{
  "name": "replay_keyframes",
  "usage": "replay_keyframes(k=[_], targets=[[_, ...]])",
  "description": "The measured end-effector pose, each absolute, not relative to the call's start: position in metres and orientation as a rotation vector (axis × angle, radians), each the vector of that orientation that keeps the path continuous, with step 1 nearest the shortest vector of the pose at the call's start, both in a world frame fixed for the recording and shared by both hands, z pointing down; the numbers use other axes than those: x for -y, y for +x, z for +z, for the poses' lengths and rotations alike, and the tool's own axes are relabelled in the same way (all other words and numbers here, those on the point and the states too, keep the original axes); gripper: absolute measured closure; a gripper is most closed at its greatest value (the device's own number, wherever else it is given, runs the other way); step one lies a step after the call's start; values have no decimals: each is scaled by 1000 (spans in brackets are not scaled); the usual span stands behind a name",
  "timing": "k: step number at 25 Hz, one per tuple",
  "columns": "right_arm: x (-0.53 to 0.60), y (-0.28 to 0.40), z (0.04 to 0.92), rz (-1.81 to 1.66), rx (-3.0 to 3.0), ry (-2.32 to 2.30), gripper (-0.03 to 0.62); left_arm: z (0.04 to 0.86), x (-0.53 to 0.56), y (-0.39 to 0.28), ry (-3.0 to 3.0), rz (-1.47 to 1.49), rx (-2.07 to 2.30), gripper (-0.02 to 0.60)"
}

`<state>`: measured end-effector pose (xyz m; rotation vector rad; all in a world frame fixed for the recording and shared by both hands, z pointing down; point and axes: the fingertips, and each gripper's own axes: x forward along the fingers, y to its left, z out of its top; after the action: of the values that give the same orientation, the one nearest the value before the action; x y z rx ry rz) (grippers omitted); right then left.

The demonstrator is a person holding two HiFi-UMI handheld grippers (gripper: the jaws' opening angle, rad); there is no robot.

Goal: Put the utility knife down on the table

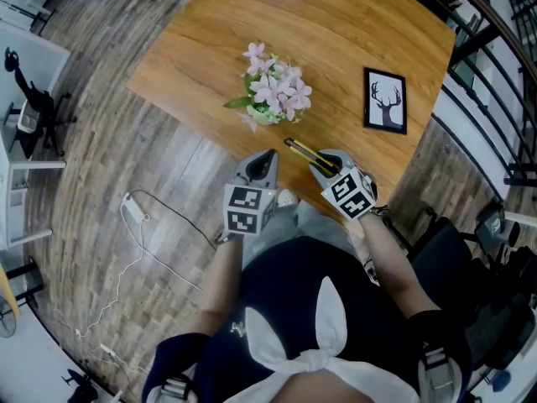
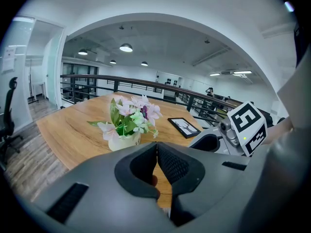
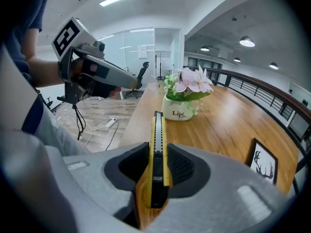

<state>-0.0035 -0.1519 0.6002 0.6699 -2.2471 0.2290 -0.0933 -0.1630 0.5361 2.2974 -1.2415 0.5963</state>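
Jaws of the right gripper [image 3: 158, 169] are pinching the utility knife [image 3: 157, 144] over the near edge of the table [image 1: 336, 32].
The knife is pointing out toward the flower pot [image 3: 179, 111], and whether it is touching the wood I cannot tell. The left gripper [image 2: 156, 154] is hovering beside it, its jaws pressed together on nothing. The lowering step seems to be in hand; the next move is calling for laying the knife flat on bare wood short of the pot, then spreading the jaws.
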Motion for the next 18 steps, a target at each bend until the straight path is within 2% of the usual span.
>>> replay_keyframes(k=[18], targets=[[147,-6,634,257,2197,592,477,543,165,-97,2271,581,1244,561]])
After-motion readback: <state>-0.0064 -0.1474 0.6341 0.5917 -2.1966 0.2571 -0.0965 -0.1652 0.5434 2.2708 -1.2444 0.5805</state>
